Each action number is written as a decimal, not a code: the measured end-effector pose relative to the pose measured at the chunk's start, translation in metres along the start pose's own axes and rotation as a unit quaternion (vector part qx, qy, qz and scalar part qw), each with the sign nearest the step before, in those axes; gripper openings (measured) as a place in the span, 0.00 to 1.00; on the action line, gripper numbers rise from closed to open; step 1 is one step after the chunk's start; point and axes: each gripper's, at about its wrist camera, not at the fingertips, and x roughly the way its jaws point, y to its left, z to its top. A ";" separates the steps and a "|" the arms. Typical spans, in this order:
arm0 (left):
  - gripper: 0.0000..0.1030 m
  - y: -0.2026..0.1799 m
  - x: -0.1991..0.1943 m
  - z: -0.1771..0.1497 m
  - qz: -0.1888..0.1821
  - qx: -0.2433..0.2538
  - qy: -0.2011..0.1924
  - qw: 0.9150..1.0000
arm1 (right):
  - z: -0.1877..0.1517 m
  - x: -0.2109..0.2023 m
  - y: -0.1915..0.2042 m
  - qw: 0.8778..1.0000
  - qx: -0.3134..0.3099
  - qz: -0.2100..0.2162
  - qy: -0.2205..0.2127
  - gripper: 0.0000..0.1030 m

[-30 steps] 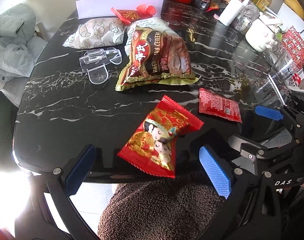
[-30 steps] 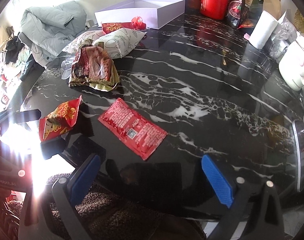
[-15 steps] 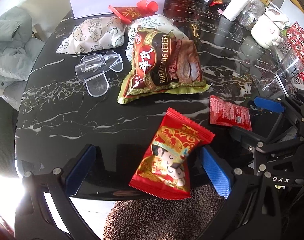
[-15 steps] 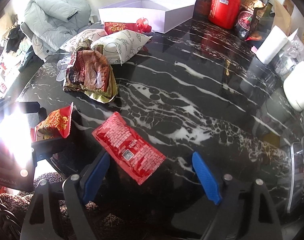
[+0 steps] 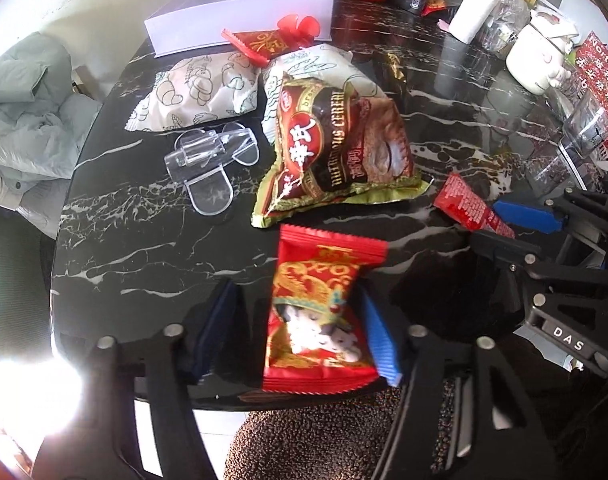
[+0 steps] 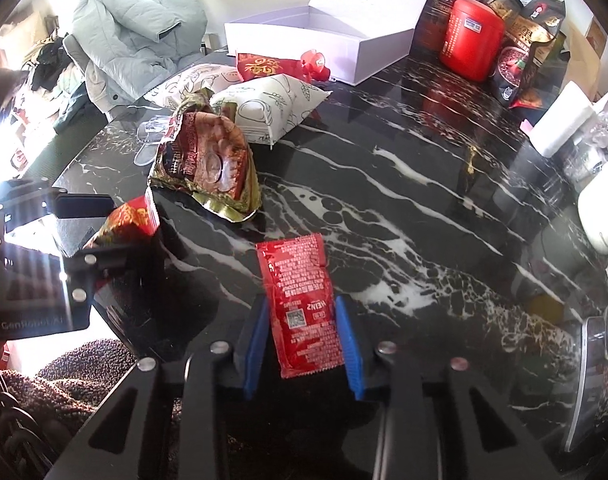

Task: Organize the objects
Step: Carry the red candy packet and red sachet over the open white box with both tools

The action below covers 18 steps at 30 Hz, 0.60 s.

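Note:
My left gripper (image 5: 300,332) stands around a red snack packet with a cartoon figure (image 5: 318,316) at the near edge of the black marble table (image 5: 144,240); its right pad touches the packet, a gap shows at the left pad. My right gripper (image 6: 302,344) has both blue pads against the sides of a red Heinz ketchup sachet (image 6: 302,304) lying flat on the table. The sachet also shows in the left wrist view (image 5: 470,210), and the snack packet in the right wrist view (image 6: 130,220).
A brown cereal bag (image 5: 340,148), two white bread pillow packs (image 5: 200,92), a clear plastic holder (image 5: 208,160) and a small red packet (image 5: 264,44) lie beyond. An open white box (image 5: 240,20) stands at the back. A red canister (image 6: 470,40), cups and a white mug (image 5: 536,64) crowd the right.
Both grippers moved forward over their packets and closed inward: the left around the red snack packet, the right onto the ketchup sachet.

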 end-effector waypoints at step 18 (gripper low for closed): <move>0.33 -0.007 -0.003 -0.002 -0.036 0.017 -0.006 0.999 | -0.003 -0.002 -0.003 1.000 0.009 0.004 -0.004 0.28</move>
